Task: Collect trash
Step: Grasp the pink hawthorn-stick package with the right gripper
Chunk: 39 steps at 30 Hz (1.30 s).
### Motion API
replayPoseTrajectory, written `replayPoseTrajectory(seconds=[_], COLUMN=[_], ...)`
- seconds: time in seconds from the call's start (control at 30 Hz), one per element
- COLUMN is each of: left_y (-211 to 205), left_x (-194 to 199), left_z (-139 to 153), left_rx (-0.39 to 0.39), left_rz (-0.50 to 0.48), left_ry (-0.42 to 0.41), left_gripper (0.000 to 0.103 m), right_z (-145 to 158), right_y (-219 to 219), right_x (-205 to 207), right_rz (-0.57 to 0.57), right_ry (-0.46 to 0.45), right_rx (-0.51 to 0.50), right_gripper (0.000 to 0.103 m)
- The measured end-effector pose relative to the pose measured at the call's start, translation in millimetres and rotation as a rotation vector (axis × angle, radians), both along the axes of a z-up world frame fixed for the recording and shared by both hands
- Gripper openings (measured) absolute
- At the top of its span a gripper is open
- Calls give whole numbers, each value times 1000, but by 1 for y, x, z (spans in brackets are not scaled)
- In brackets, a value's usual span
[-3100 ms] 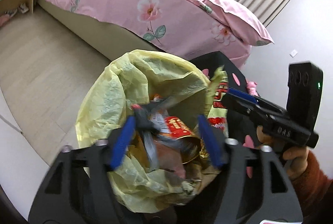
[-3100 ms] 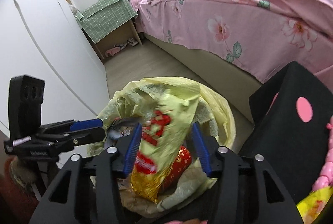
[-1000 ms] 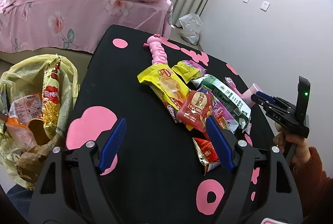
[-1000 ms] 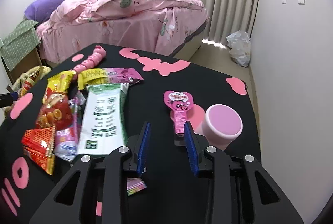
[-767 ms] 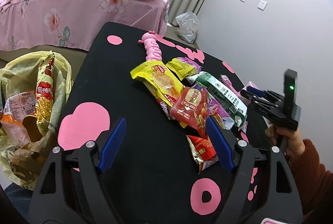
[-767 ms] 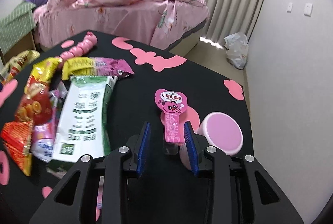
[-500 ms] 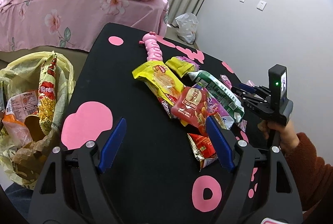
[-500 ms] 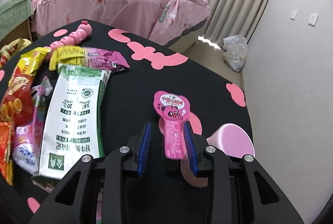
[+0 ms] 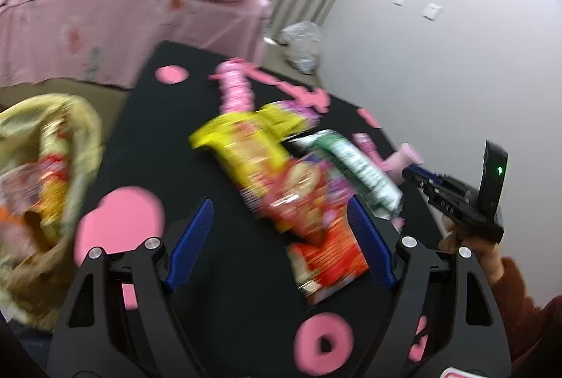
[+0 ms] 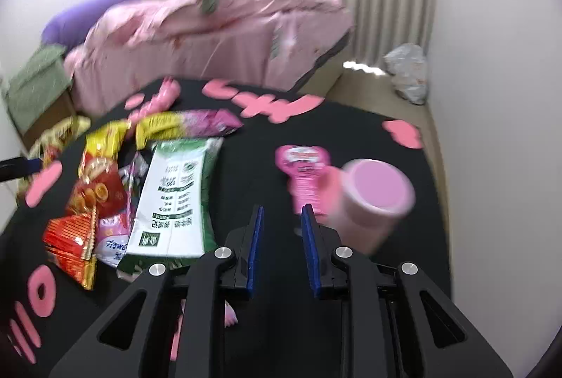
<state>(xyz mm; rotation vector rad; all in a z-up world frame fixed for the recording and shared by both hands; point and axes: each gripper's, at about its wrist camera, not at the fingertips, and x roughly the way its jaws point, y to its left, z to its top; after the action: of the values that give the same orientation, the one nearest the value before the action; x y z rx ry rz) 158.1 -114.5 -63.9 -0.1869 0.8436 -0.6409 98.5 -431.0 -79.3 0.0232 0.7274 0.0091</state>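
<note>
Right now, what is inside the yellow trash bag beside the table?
In the left wrist view the yellow trash bag holds crumpled snack wrappers, red and yellow on top. Motion blur hides detail, and whatever lies beneath them is covered.

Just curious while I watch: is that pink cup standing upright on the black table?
No. In the right wrist view the pink cup is tipped, its open mouth facing the camera, beside the pink lid on the black table.

The left tool (image 9: 277, 237) tilts downward with its jaws spread wide and nothing between them. The right tool (image 10: 281, 220), gripped by a hand (image 9: 474, 248) in a rust-coloured sleeve (image 9: 534, 318), has just been closing, jaws narrow and empty.
</note>
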Motion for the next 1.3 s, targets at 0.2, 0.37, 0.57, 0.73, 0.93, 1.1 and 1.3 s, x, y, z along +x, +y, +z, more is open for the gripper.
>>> replayPoseTrajectory(seconds=[0.2,0.37,0.57,0.73,0.93,1.1,1.3], left_y=[-82,-125,-112,-83,-56,-46,-42], left_x=[24,23,10,-1,-1,2,2], left_z=[5,4,-8,-7,-9,-15,-20], left_rx=[25,98,122,126,113,84,80], left_rz=[-132,-144,-124,-76,-19,1,3], left_ry=[27,-9,23,19,29,58,72], left_gripper=[81,81,81,81,81,81,81], right_z=[4,-7,-16,-22,-31,-40,-46], right_y=[-41,-46,-6,-3,-18,-19,-21], right_x=[-37,-37,-6,23,38,48,57], right_rz=[-105,-60,132,125,81,60,54], right_ry=[-14,-2,-3,20,62,133,177], right_rx=[37,94,13,-24,-11,-15,47], right_gripper=[23,23,23,23,24,24,24])
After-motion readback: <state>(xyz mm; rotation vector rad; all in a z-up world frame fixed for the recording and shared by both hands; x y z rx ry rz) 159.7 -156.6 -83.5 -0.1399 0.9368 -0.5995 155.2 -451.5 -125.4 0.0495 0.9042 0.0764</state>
